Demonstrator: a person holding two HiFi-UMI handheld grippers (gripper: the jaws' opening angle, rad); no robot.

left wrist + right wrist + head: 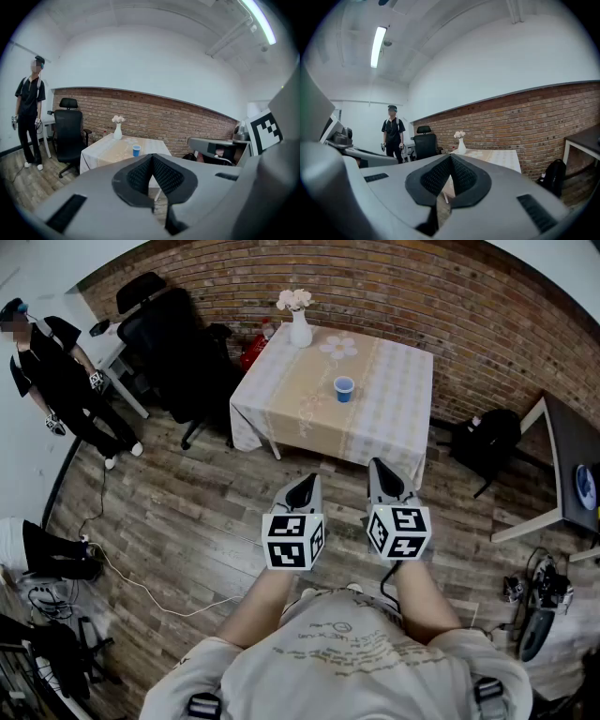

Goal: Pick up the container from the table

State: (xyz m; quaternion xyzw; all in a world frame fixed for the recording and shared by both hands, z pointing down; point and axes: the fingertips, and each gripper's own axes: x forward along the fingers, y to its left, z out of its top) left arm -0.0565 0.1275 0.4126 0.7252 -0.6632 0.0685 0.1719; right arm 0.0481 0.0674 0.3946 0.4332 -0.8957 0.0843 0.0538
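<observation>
Head view: chair [173, 352] beside table [398, 418]

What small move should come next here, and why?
Probably a step closer to the table, tongs aimed at the cup. The cup stands near the table's middle, well ahead of both grippers. The left tongs and right tongs are shut and empty, out over the floor, so the cup looks out of reach from here.
</observation>
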